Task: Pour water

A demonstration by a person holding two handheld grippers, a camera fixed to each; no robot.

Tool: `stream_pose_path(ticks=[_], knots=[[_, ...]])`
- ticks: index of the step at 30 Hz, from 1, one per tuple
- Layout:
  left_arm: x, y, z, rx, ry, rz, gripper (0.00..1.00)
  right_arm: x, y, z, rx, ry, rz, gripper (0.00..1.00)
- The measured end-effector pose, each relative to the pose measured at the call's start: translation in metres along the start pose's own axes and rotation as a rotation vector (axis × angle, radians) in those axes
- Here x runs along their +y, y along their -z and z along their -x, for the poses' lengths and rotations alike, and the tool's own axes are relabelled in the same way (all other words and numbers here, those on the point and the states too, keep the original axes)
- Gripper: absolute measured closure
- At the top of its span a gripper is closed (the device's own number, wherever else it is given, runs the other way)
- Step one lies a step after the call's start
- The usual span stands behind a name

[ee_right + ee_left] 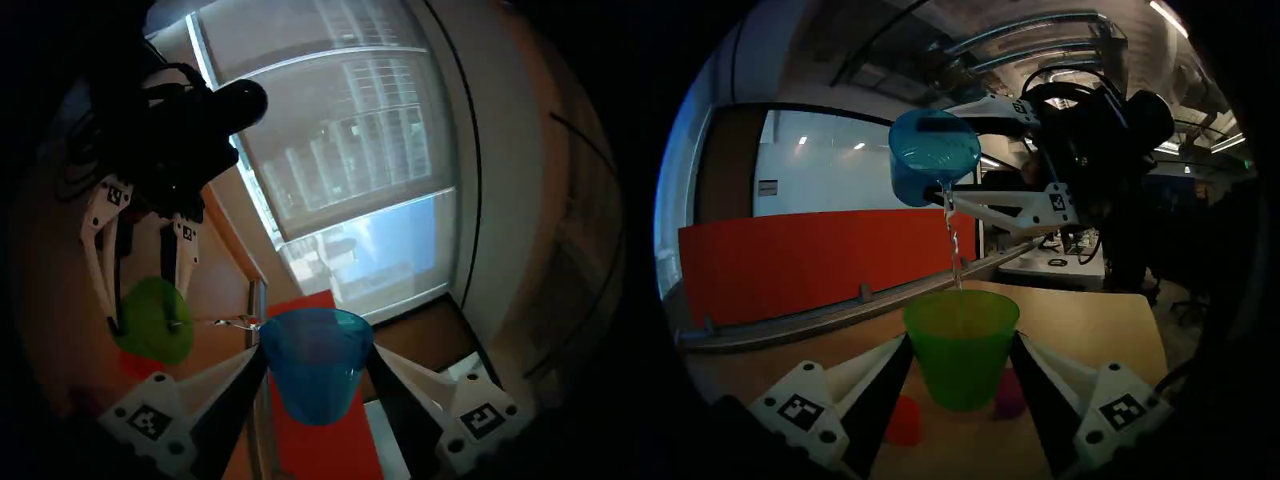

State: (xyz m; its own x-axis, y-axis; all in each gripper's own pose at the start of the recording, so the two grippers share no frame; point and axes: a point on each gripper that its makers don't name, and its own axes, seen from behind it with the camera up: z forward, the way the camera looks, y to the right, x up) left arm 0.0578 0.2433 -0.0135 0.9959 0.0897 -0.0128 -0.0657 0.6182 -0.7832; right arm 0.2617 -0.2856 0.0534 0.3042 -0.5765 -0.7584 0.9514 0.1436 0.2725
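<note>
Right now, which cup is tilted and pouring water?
The blue cup, held tipped in the right gripper: a thin stream runs from its rim into the green cup, which is upright below it. The red cup and purple cup are not held.

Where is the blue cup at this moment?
In the left gripper view the blue cup is tipped above the green cup, upper centre, clamped by the right gripper, with water streaming down between them.

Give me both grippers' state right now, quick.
Left gripper: shut on the green cup, held upright.
Right gripper: shut on the blue cup, tipped and pouring water into the green one.
</note>
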Motion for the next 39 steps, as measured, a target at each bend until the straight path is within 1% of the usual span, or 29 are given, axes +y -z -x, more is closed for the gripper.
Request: stream_pose_path(ticks=[14, 21, 39], knots=[[0.0, -0.002, 0.002, -0.003, -0.002, -0.002, 0.18, 0.001, 0.002, 0.001, -0.006, 0.054, -0.001, 0.11], [0.001, -0.003, 0.003, -0.005, -0.002, -0.001, 0.17, 0.001, 0.003, 0.0, -0.01, 0.066, -0.007, 0.11], [0.003, -0.003, 0.005, -0.009, -0.01, -0.003, 0.17, 0.01, 0.004, -0.001, -0.021, 0.137, 0.004, 0.12]])
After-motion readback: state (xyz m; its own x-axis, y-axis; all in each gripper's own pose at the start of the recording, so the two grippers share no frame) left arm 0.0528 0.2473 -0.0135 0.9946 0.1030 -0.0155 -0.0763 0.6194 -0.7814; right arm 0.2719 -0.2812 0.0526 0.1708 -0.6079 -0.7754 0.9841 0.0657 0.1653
